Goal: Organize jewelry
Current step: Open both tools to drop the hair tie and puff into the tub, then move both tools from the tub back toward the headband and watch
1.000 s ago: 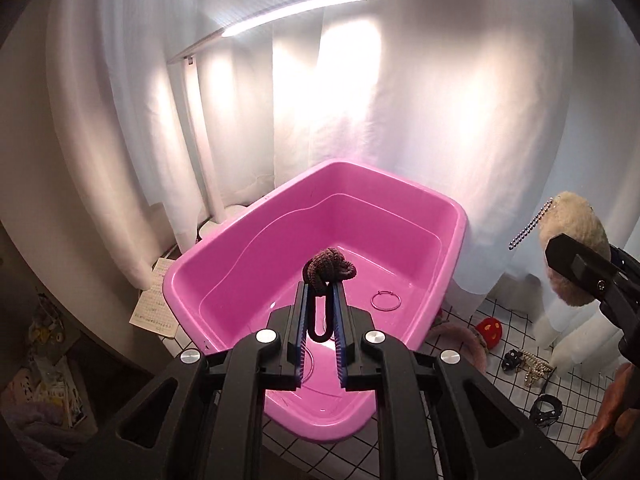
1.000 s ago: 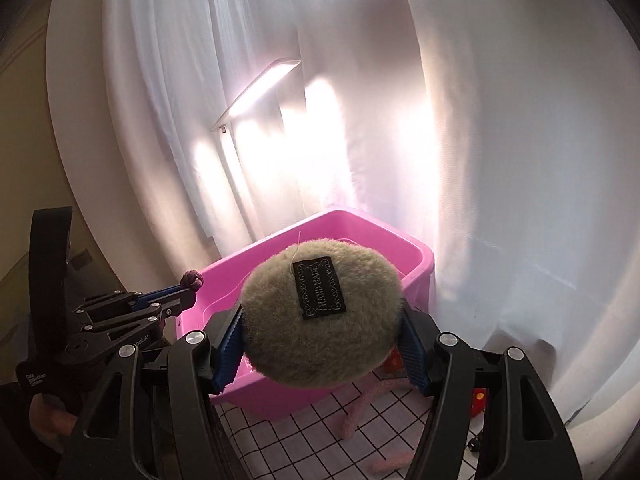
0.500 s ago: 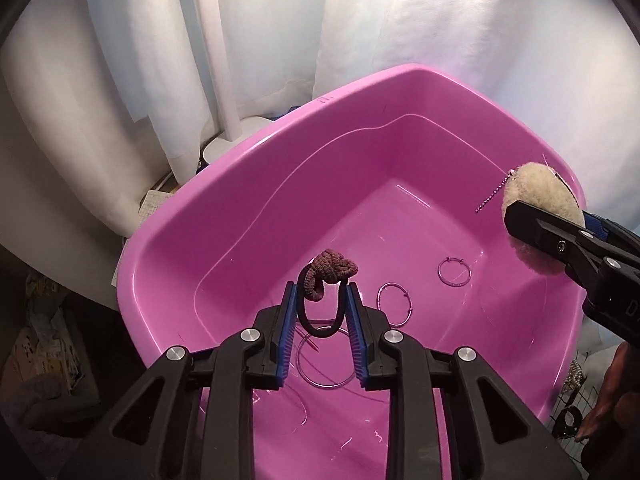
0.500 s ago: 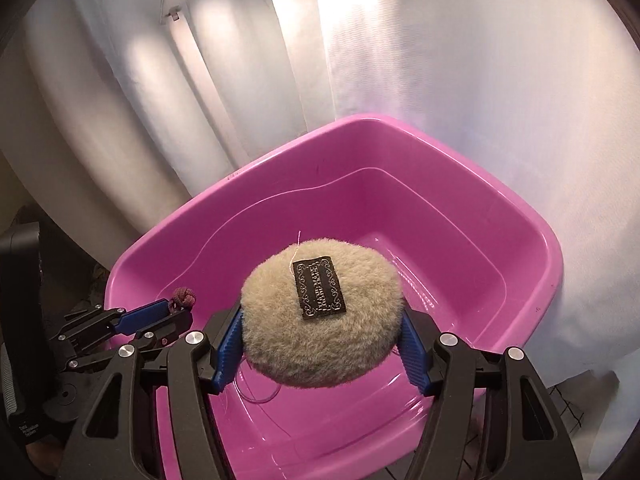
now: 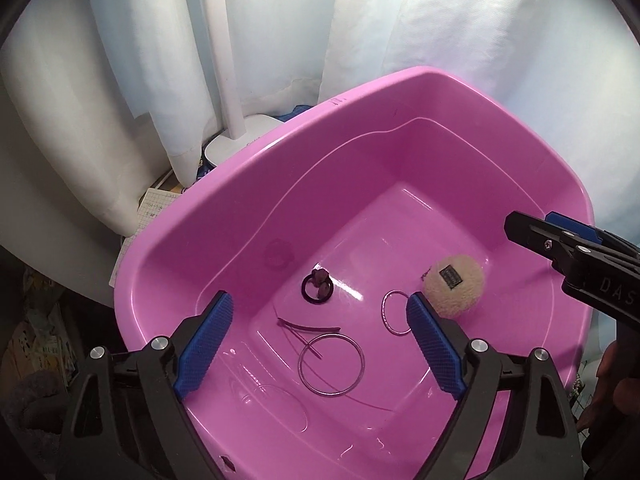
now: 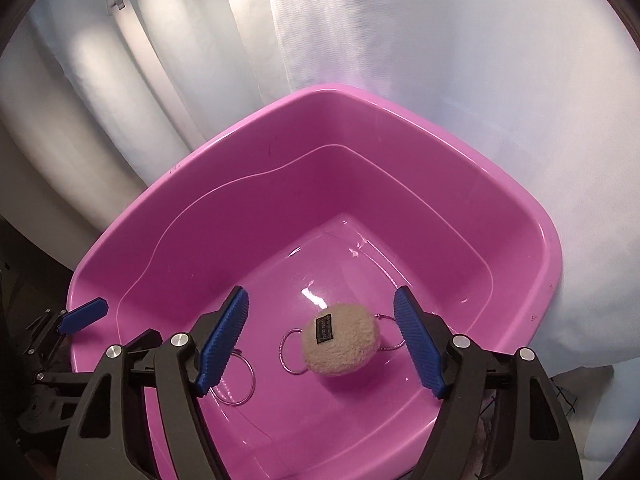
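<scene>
Both tongs angle steeply down over a pink tub (image 5: pixel 224 216), blue pads spread wide and gripping nothing. The left tongs (image 5: pixel 320 344) have just been opening; a dark hair tie (image 5: pixel 316 288) lies on the tub floor just beyond them, with a large metal hoop (image 5: pixel 332 365) between the pads. The right tongs (image 6: pixel 322 338) have just been opening too; the beige pompom (image 6: pixel 340 344) rests below them, its black label too small to read. "DAS" shows on the right tongs' body, cut off at the frame edge.

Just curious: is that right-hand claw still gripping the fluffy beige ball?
Apart. In the right wrist view the right gripper has just been opening, and the pom-pom lies in the tub, clear of both pads.
</scene>
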A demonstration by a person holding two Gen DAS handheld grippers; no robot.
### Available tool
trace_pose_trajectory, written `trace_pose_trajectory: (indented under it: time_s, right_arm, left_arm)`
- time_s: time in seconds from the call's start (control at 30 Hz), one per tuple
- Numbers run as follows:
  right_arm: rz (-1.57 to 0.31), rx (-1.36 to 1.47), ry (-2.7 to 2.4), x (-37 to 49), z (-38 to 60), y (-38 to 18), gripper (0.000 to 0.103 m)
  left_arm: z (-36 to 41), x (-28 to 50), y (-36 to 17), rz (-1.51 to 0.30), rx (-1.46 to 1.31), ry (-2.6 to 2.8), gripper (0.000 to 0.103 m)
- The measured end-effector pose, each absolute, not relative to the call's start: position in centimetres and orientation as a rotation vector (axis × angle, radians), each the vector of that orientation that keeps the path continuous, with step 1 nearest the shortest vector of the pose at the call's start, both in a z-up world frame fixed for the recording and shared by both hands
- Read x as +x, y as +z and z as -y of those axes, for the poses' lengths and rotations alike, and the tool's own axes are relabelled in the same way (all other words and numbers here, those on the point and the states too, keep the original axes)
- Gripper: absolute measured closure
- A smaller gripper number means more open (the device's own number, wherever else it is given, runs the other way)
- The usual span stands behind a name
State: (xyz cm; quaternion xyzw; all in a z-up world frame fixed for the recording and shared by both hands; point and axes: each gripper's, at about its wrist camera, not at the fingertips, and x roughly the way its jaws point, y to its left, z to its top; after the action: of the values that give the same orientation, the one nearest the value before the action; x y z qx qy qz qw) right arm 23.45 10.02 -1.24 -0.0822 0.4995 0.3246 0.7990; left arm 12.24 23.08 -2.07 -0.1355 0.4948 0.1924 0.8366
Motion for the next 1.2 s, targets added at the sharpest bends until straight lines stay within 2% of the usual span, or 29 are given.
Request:
trace_pose_trajectory:
  time_s: [0.37,0.47,0.93,1.2]
  right_arm:
    - [-1.061,-0.176,0.683,23.0,-9.9,-1.1,0.031]
    - [-1.052,-0.184,0.675,22.7,-9.6,-0.8,0.031]
    - [-0.958,-0.155,0.668,19.8,-8.5,2.1,0.031]
    - [-0.897,-0.124,0.678,16.6,-4.9,3.8,0.031]
  left_arm:
    - [-23.1,11.3,-1.4,-1.032,-0.275,0.414,0.012]
    - [-23.1,10.9,-0.9,-1.016,-0.262,0.424,0.008]
    - [-23.2,7.9,1.5,-0.957,-0.202,0.446,0.007]
    - [-21.4,5.2,3.6,-0.893,-0.261,0.45,0.006]
